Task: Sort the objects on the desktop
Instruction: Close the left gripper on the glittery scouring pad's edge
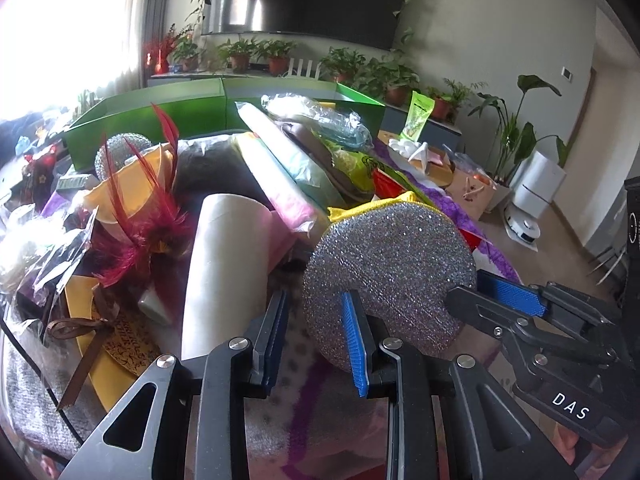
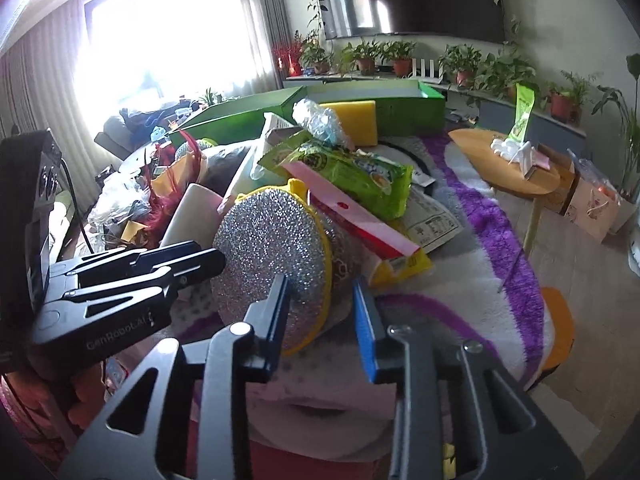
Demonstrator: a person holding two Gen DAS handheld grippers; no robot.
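**Q:** From the left wrist camera, what were you holding, and why like that?

**A:** My left gripper (image 1: pixel 316 296) was closed on the lower edge of the silver scouring pad (image 1: pixel 392 264). One blue pad lay flat against its sparkly face. I held it upright and clear of the heap so it would not snag the white roll (image 1: pixel 228 272) or the red feathers (image 1: pixel 140 232) just beside it. My right gripper (image 1: pixel 466 286) came in from the other side, one finger in front of the rim and one behind.

**Q:** Was the right one gripping too?

**A:** Judging by the right wrist camera, no. Its jaws were partly apart, with the scourer's yellow-edged rim between them and a gap showing on the far side. It looked ready to take the scourer, but it was not pressing on it.

**Q:** And the left hand's grip from that side?

**A:** Its fingers sat close together at the opposite edge, which would explain why the scourer stood on end.

**Q:** Where would it go?

**A:** My guess was the green box (image 2: pixel 248 114) behind the pile, beyond the green snack packet (image 2: pixel 352 176), but the pictures did not settle that.
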